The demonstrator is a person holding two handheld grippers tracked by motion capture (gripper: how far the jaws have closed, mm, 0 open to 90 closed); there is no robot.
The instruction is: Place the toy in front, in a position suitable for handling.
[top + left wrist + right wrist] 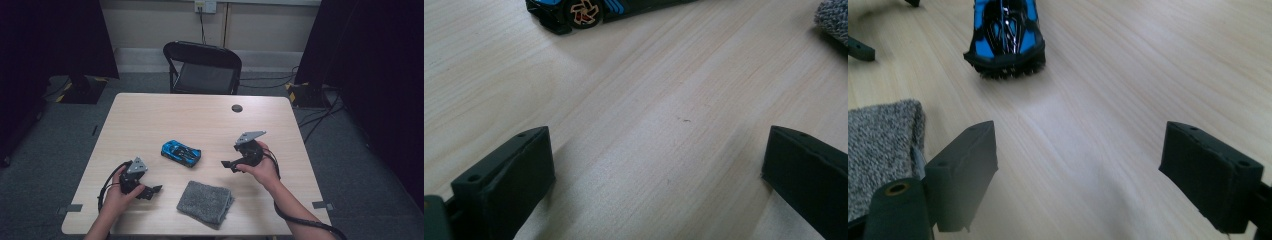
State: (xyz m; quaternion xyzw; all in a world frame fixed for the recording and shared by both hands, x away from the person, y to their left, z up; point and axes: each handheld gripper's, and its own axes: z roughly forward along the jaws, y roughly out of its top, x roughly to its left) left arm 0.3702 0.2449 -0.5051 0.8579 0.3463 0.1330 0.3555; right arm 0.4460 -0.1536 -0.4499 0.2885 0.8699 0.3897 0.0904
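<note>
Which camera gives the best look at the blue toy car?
The high view: the whole toy car lies on the table, seen from above. The right gripper view shows one end of it close up; the left gripper view catches a wheel and lower side.

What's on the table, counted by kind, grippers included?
Toy car: 1
Grey cloth: 1
Grippers: 2, left gripper and right gripper, both open and empty
Total: 4

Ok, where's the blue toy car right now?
In the high view the blue toy car sits mid-table, between the left gripper and right gripper, just behind the grey cloth.
</note>
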